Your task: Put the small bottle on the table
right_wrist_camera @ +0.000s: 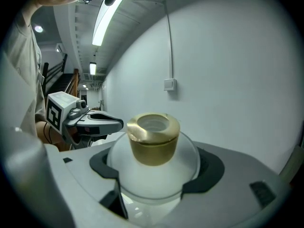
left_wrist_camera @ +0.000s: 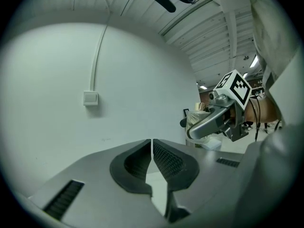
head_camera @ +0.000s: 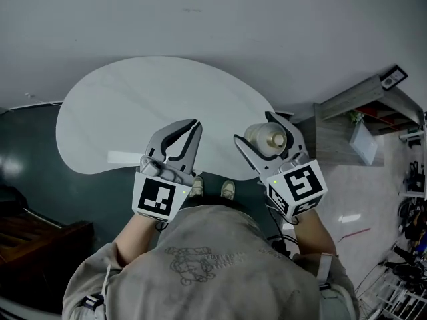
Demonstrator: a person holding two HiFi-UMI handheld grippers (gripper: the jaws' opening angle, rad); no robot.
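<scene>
A person stands at a white, kidney-shaped table (head_camera: 127, 105) with a gripping tool in each hand, both pointed forward over its near edge. The right tool (head_camera: 253, 127) is clenched around a small bottle (head_camera: 265, 139), its dark pads pressed against either side of the round, frosted white body. The bottle's gold cap (right_wrist_camera: 153, 137) points away from the tool, toward a plain pale wall. In the head view the bottle appears over the table's near right rim, carried in the tool and not resting on the tabletop. The left tool (head_camera: 195, 123) is closed on nothing, its ribbed pads meeting tip to tip with only a thin seam between them. It is level with the right tool and just beside it. Each tool shows in the other's camera. A wall switch (left_wrist_camera: 90, 98) sits on the wall ahead, and the person's shoes (head_camera: 228, 190) show on the dark floor below the table edge.
</scene>
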